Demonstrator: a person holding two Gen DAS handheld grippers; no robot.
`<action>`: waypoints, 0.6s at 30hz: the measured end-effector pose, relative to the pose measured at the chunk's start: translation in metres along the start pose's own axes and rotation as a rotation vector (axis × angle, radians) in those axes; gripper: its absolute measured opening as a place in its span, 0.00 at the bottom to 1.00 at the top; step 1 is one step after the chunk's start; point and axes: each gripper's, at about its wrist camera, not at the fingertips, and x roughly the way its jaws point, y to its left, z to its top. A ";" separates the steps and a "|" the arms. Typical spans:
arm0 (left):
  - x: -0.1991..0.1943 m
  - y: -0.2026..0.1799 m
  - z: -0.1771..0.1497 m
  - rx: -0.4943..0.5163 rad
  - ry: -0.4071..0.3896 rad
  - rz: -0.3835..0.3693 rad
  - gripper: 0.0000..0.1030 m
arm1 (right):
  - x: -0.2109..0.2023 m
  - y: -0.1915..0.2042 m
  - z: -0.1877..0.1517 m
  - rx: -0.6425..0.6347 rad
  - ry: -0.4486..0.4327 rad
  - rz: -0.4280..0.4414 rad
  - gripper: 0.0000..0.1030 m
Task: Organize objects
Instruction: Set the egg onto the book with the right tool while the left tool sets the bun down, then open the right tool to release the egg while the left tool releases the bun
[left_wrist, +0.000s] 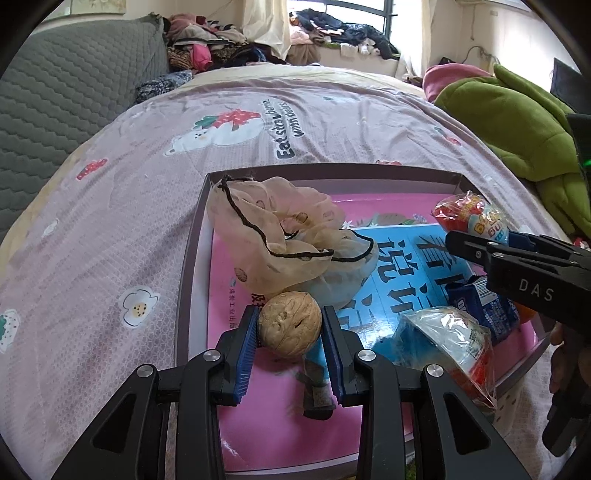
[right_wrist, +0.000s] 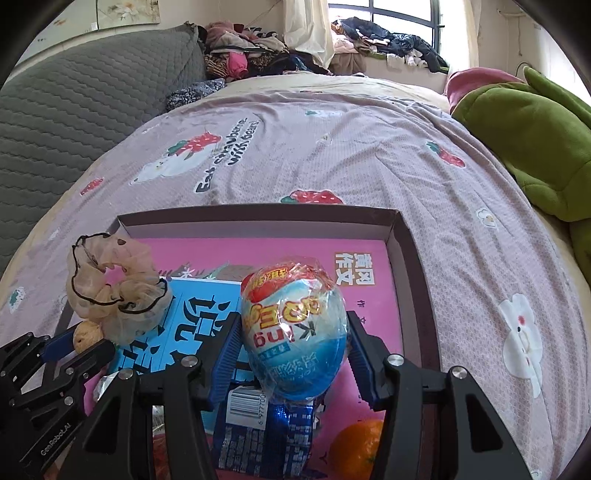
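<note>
A shallow grey-rimmed box (left_wrist: 332, 173) with a pink and blue printed floor lies on the bed; it also shows in the right wrist view (right_wrist: 258, 214). My left gripper (left_wrist: 290, 326) is shut on a walnut (left_wrist: 290, 323) just above the box floor. My right gripper (right_wrist: 293, 332) is shut on a red and blue wrapped toy egg (right_wrist: 295, 328), held above the box; the egg also shows in the left wrist view (left_wrist: 469, 218). A beige scrunchie (left_wrist: 280, 240) lies in the box's far left. A second wrapped egg (left_wrist: 450, 343), a blue snack packet (right_wrist: 262, 435) and an orange (right_wrist: 354, 443) lie at the near side.
The box sits on a pink strawberry-print bedspread (left_wrist: 314, 122). A grey quilted headboard (left_wrist: 66, 92) stands at left, a green plush blanket (left_wrist: 517, 122) at right. Piles of clothes (left_wrist: 221, 44) lie at the far edge under the window.
</note>
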 end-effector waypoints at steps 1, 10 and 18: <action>0.000 0.000 0.000 0.002 0.001 0.002 0.33 | 0.001 -0.001 0.000 0.002 0.001 -0.001 0.53; 0.005 0.001 -0.002 -0.004 0.024 0.001 0.34 | 0.010 -0.002 0.000 -0.001 0.023 -0.013 0.53; 0.006 0.003 -0.002 -0.013 0.031 0.003 0.34 | 0.012 -0.004 0.001 0.004 0.036 -0.014 0.53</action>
